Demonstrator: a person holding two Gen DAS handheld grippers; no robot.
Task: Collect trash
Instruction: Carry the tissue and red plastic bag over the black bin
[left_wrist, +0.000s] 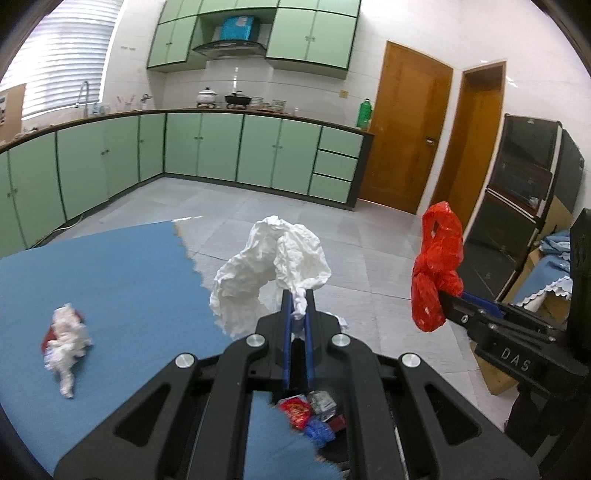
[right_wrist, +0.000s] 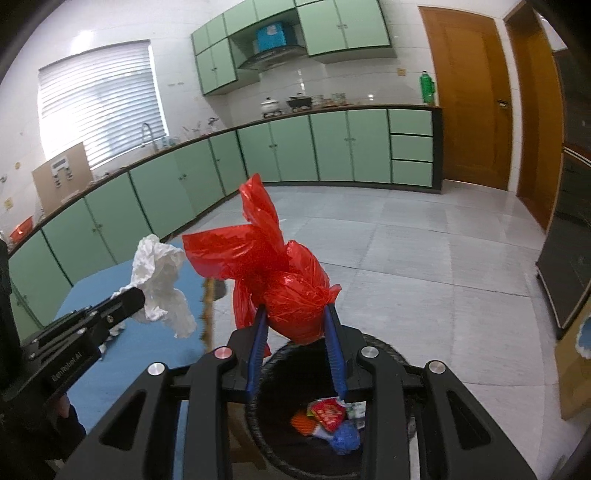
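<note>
A crumpled white tissue (left_wrist: 271, 266) is pinched by the left gripper (left_wrist: 298, 306); a knotted red plastic bag (right_wrist: 291, 295) is clamped by the right gripper (right_wrist: 295, 325) above the black trash bin (right_wrist: 388, 349).

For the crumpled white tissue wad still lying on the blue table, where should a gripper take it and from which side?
Take the tissue wad across its thick upper middle, coming from above with the jaws spanning its short width. It lies flat and long on the blue table, tapering to a thin tail at the near end that would likely slip or tear. Something red sits under its far left edge, so a grip there may miss the tissue.
</note>
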